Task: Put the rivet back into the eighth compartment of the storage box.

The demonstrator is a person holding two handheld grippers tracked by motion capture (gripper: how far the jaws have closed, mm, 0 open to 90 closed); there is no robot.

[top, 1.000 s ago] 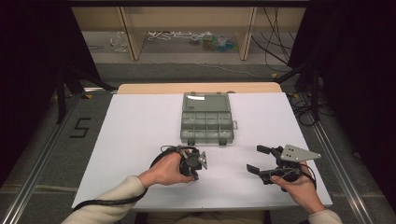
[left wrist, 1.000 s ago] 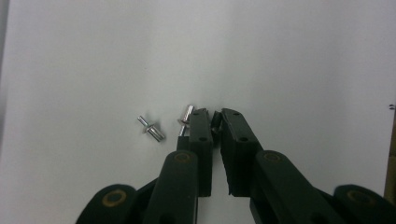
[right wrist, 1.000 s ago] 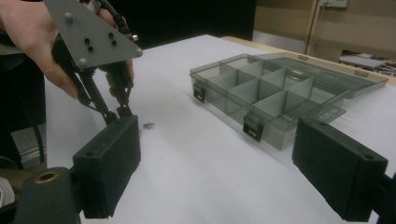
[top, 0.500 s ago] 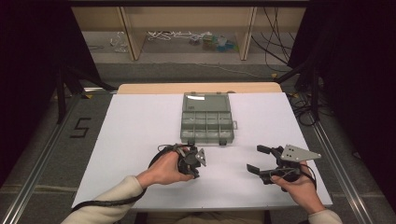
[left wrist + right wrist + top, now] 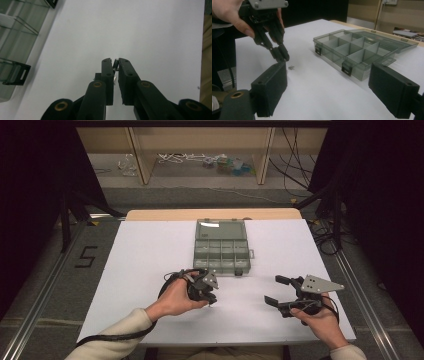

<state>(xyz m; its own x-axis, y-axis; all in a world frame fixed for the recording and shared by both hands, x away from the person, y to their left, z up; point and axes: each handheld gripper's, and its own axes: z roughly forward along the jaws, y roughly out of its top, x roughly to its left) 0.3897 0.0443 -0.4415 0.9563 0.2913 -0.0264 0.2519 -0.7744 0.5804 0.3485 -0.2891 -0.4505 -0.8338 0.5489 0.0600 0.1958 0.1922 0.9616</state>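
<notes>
Translucent grey plastic organiser box point(image 5: 221, 246) on a matt white table point(image 5: 130, 270).

Beyond the tongs, the white counter point(image 5: 150, 250) ends at a wooden shelf point(image 5: 200, 140) with cables point(image 5: 175, 157); dark curtains point(image 5: 30, 195) flank a grey floor point(image 5: 45, 265).

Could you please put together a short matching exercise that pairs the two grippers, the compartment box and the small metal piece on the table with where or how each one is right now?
Things:
1. left gripper
2. right gripper
3. compartment box
4. loose metal piece

States:
A. lid open, lying flat at the far middle of the white table
B. jaws spread wide, nothing between them
C. lying on the table just below the tips of the other gripper
D. jaws nearly together, pinching a tiny metal part

Pairs: 1-D, 2-B, 3-A, 4-C
</notes>
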